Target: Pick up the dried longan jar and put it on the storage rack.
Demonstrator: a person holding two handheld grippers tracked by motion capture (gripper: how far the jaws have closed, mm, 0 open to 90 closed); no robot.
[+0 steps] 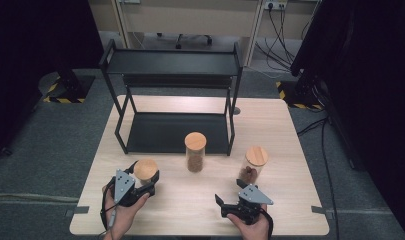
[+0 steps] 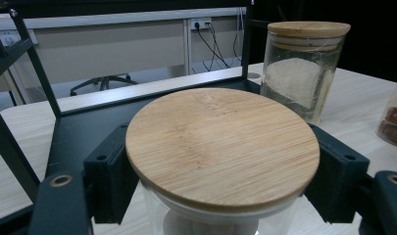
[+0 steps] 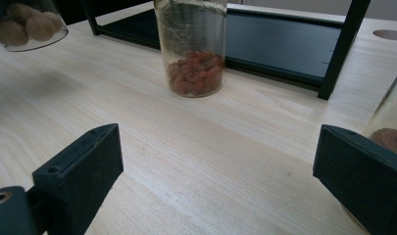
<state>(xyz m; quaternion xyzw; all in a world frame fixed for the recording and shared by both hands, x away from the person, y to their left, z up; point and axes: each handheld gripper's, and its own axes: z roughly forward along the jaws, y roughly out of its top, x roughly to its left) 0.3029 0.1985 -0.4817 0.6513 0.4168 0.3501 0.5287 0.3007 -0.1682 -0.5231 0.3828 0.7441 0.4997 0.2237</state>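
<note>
Glass jar point(image 2: 220, 215) with bamboo lid point(image 2: 220, 147) is clamped between left gripper point(image 1: 140, 186) jaws, just under the lid; probably lifted; judged rigid, slippery, fragile; right gripper point(image 1: 229, 202) jaws stand apart, empty.

Table point(image 1: 285, 130) — rack point(image 1: 175, 131), 3 jars point(image 1: 195, 152).
</note>
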